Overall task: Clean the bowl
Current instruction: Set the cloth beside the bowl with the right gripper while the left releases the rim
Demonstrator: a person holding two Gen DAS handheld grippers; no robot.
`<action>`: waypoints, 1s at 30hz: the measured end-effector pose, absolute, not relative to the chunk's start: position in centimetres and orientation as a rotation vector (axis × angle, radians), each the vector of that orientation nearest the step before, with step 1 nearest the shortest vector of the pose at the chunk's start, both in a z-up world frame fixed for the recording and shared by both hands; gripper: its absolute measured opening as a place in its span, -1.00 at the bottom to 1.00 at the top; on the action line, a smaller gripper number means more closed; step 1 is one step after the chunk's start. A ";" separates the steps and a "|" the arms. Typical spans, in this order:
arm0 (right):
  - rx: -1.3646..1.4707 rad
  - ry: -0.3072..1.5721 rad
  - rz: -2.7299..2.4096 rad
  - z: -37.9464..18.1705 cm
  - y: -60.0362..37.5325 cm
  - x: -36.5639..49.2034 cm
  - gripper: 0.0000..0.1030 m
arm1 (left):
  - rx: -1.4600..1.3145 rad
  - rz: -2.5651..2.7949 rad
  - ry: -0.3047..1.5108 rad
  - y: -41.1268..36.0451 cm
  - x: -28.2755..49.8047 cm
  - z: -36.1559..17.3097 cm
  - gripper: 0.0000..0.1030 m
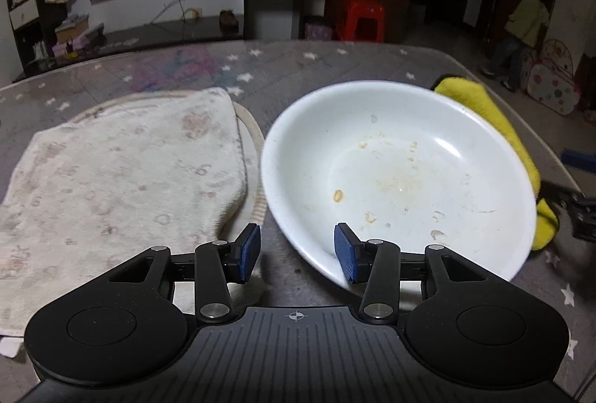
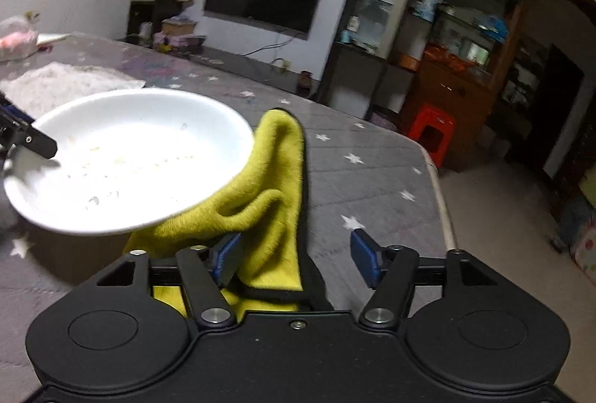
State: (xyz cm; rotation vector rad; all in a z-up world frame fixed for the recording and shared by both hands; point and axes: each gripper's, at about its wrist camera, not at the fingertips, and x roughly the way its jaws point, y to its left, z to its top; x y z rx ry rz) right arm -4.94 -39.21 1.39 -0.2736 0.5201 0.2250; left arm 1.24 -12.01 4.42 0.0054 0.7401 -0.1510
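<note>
The bowl (image 1: 402,172) sits on the bench (image 1: 298,67) at about one o'clock from the left hand-held gripper (image 1: 298,252), its near rim running between the two fingers. The right-side pad (image 1: 346,250) lies inside the bowl against the near wall. The left-side pad (image 1: 249,250) stands outside, with a strip of bench showing between it and the rim. The jaws are partly apart around that rim, but whether they actually pinch it I cannot tell. The bowl is white and dirty (yellowish smears and crumbs across the bottom).

Seen from the right hand-held gripper (image 2: 298,257), the bowl (image 2: 130,157) is at ten o'clock, near but not touching. This gripper is released, jaws wide. A yellow cloth (image 2: 275,179) lies between them, running from twelve o'clock back under the gripper body. The left pad (image 2: 227,254) touches the cloth and the right pad (image 2: 367,261) is clear of it, over bare bench (image 2: 372,179). The bowl's right edge overlaps the cloth.

Only the left wrist view shows the whole pale towel (image 1: 123,179) spread at ten o'clock beside the bowl, and a person in a yellow top (image 1: 525,19) far off at two o'clock. There the yellow cloth (image 1: 484,112) only peeks out behind the bowl. Only the right wrist view shows the cloth's full length and the left hand-held gripper's black finger (image 2: 37,142) reaching over the bowl's rim at nine o'clock.
</note>
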 end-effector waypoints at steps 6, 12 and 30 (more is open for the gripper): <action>-0.109 0.555 0.127 0.9 -42.1 -7.2 0.57 | 0.004 -0.118 0.701 -10.2 -1.3 5.1 -0.08; -0.010 0.601 0.054 -0.5 -43.3 -7.2 0.62 | -0.011 -0.065 0.712 -8.2 -2.7 4.4 -0.04; 0.015 0.662 0.005 -2.4 -42.6 -6.3 1.00 | 0.004 0.007 0.663 -5.2 -3.6 1.2 0.47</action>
